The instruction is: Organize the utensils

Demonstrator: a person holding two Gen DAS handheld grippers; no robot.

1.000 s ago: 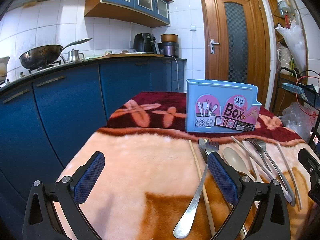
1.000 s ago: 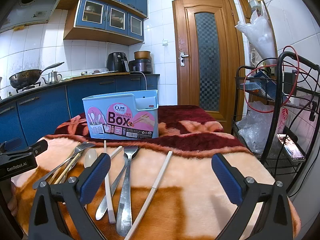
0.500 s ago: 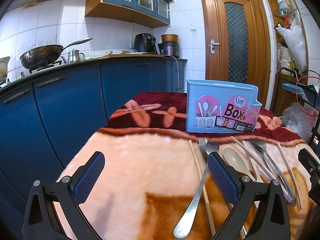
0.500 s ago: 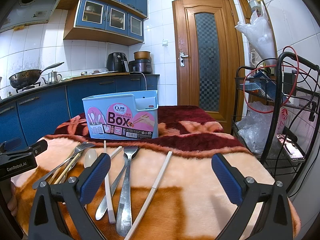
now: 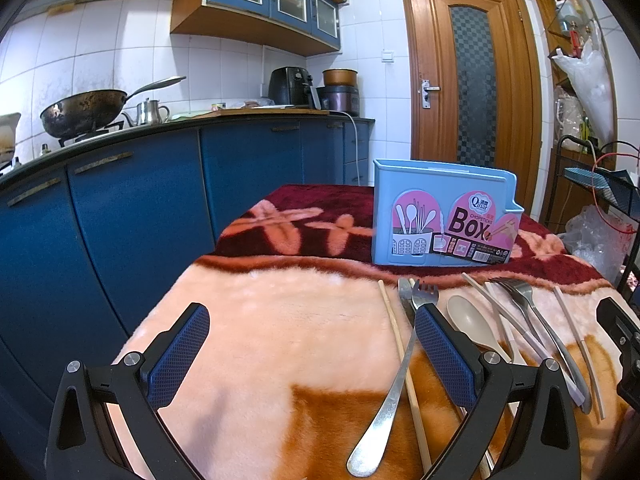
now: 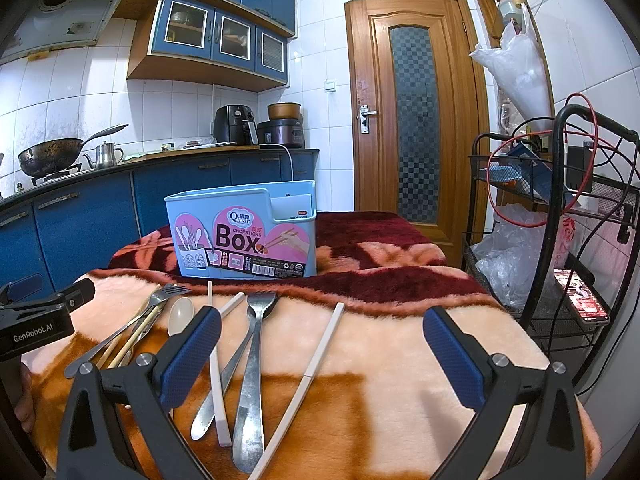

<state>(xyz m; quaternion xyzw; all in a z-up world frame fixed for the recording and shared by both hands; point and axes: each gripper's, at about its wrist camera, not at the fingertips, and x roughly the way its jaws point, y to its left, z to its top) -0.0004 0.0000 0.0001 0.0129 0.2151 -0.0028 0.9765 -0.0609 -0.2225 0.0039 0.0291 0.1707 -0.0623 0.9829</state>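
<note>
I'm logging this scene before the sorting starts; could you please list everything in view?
Utensil box: one, light blue, upright at blanket's far end.
Forks: at least three, steel, lying before the box.
Spoon: one, beige, among the forks.
Chopsticks: several, pale or wooden, scattered flat.
Blanket: one, peach and maroon, covering table.
Wok: one, dark, on stove.
Left gripper: open, empty.
Right gripper: open, empty.
</note>
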